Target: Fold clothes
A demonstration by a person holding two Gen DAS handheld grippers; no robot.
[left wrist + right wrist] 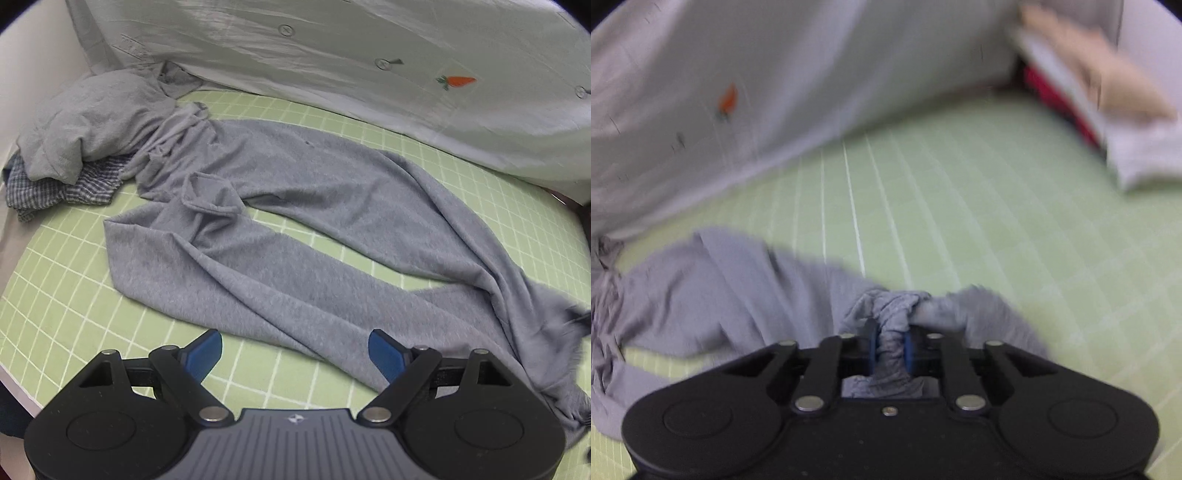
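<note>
Grey sweatpants (295, 206) lie spread on the green checked bed sheet (74, 295), waistband at the far left, both legs running to the right. My left gripper (295, 350) is open and empty, hovering just above the sheet at the near edge of the nearer leg. My right gripper (889, 345) is shut on the bunched leg ends of the grey sweatpants (738, 295), holding them low over the sheet. The right wrist view is blurred by motion.
A pale duvet with a carrot print (369, 74) lies along the far side. A heap of grey cloth (88, 122) over a checked garment (62, 188) sits at the far left. In the right wrist view a beige pillow (1108, 74) and something red (1052, 96) lie at the far right.
</note>
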